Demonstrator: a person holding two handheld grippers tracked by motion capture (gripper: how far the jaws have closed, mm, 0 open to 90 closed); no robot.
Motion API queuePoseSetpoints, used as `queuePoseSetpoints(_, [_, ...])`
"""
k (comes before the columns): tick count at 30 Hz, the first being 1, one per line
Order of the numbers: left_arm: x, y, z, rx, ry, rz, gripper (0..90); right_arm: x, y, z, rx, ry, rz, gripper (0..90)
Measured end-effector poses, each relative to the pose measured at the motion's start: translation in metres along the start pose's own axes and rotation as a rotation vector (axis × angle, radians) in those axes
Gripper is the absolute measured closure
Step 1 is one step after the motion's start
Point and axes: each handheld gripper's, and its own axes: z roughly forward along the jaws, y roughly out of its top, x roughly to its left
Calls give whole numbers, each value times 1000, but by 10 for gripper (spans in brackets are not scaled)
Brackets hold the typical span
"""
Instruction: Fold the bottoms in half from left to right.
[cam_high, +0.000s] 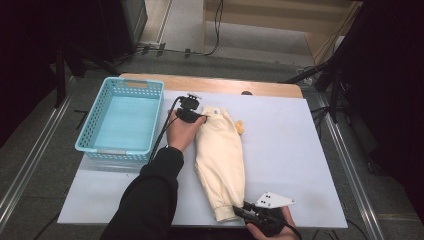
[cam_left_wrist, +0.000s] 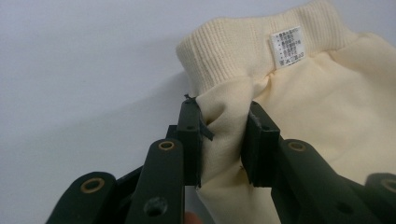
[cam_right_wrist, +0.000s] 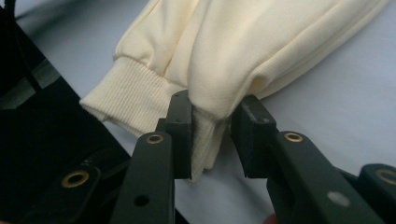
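Observation:
Cream pants (cam_high: 220, 155) lie folded lengthwise on the white table sheet (cam_high: 295, 145), waistband at the far end and cuffs at the near edge. My left gripper (cam_high: 200, 118) is at the waistband end. In the left gripper view its jaws (cam_left_wrist: 224, 116) pinch a fold of cream cloth just below the ribbed waistband (cam_left_wrist: 233, 51) and its white label (cam_left_wrist: 286, 46). My right gripper (cam_high: 240, 209) is at the near end. In the right gripper view it (cam_right_wrist: 212, 107) is shut on the leg cloth beside the ribbed cuff (cam_right_wrist: 126, 95).
A light-blue plastic basket (cam_high: 135, 83) stands at the table's left, close to my left hand. A small yellow bit (cam_high: 241, 128) pokes out from the right side of the pants. The sheet's front edge runs just under my right gripper.

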Motion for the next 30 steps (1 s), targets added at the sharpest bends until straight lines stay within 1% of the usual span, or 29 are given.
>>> queuePoseSetpoints(2, [0, 0, 1, 0, -2, -1, 722, 7, 1, 4, 0, 8, 3, 672])
queuePoseSetpoints(4, [-1, -1, 1, 0, -5, 4, 712, 14, 3, 7, 1, 9, -11, 670])
queuePoseSetpoints(6, [-3, -1, -1, -3, 8, 5, 666, 15, 3, 8, 4, 11, -18, 646])
queuePoseSetpoints(8, [-5, 0, -5, -18, 22, 8, 592, 12, 3, 6, 1, 24, -8, 573])
queuePoseSetpoints(9, [-6, -1, -9, -32, 23, 9, 552, 10, 3, 4, -5, 33, -6, 518])
queuePoseSetpoints(11, [-8, -1, -15, -64, 3, 1, 475, 6, 5, -1, -20, 54, 3, 396])
queuePoseSetpoints(12, [-10, -1, -18, -76, -1, 4, 447, 4, 6, -4, -25, 63, 2, 353])
queuePoseSetpoints(13, [-13, -2, -22, -93, -2, 11, 408, 3, 7, -7, -31, 61, 1, 326])
queuePoseSetpoints(15, [-17, -3, -29, -127, -21, 19, 363, 0, 8, -15, -51, 43, -1, 282])
queuePoseSetpoints(17, [-21, -5, -36, -159, -31, 20, 314, -5, 10, -21, -64, 38, -3, 221])
queuePoseSetpoints(19, [-28, -7, -43, -191, -8, 31, 266, -9, 13, -25, -75, 8, -7, 123])
queuePoseSetpoints(20, [-30, -8, -47, -205, -20, 36, 235, -12, 14, -27, -82, -10, -1, 99])
queuePoseSetpoints(21, [-33, -9, -50, -217, -36, 36, 219, -14, 16, -29, -93, -15, 7, 93])
queuePoseSetpoints(22, [-36, -9, -53, -224, -45, 45, 207, -17, 17, -32, -101, -17, 13, 71])
queuePoseSetpoints(24, [-41, -11, -59, -238, -72, 58, 165, -20, 19, -35, -116, -43, 20, 0])
queuePoseSetpoints(25, [-43, -12, -61, -241, -86, 64, 155, -22, 21, -37, -117, -45, 23, 0])
queuePoseSetpoints(26, [-45, -13, -64, -248, -99, 65, 143, -23, 21, -38, -120, -44, 15, 0])
queuePoseSetpoints(28, [-49, -17, -69, -258, -121, 71, 136, -25, 23, -39, -121, -64, 15, 0])
queuePoseSetpoints(29, [-51, -20, -72, -268, -126, 68, 113, -26, 24, -39, -122, -68, 10, 0])
queuePoseSetpoints(30, [-52, -22, -75, -276, -142, 70, 98, -28, 26, -40, -128, -74, 12, 0])
